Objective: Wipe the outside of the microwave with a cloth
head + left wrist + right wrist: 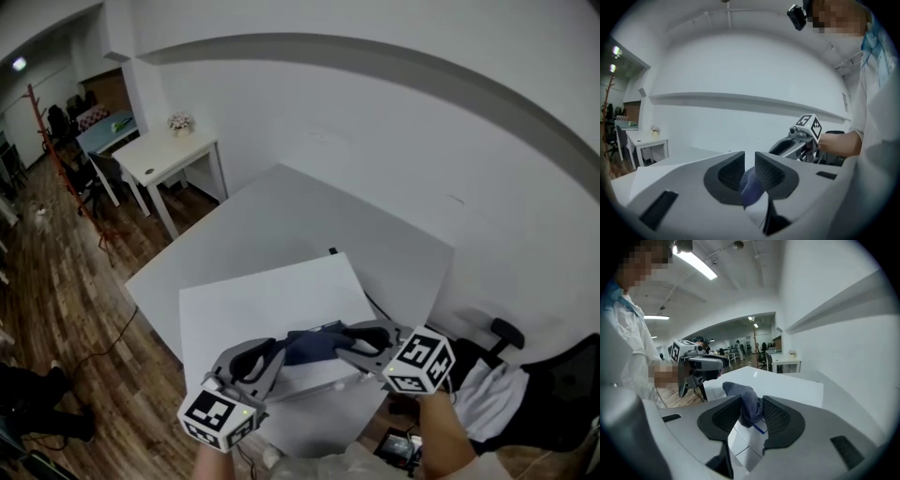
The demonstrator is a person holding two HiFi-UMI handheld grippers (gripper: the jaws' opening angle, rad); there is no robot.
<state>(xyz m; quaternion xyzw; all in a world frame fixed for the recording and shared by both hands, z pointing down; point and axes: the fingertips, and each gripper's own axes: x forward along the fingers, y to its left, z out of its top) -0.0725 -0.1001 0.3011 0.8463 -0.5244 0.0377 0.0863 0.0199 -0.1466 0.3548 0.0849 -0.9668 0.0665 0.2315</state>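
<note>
Head view: we hold the cloth (314, 345) between the left gripper (277, 352) and the right gripper (347, 339), above the white microwave (262, 305). Left gripper view: narrow fingers pinch a bunched end. Right gripper view: fingers half apart, cloth loose between them. We judge it soft and limp, best gripped by a gathered fold.

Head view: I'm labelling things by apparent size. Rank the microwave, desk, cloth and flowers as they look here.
Largest to smallest:
1. microwave
2. desk
3. cloth
4. flowers
The desk stands farther from the camera, so its true size may match or exceed the microwave's.
</note>
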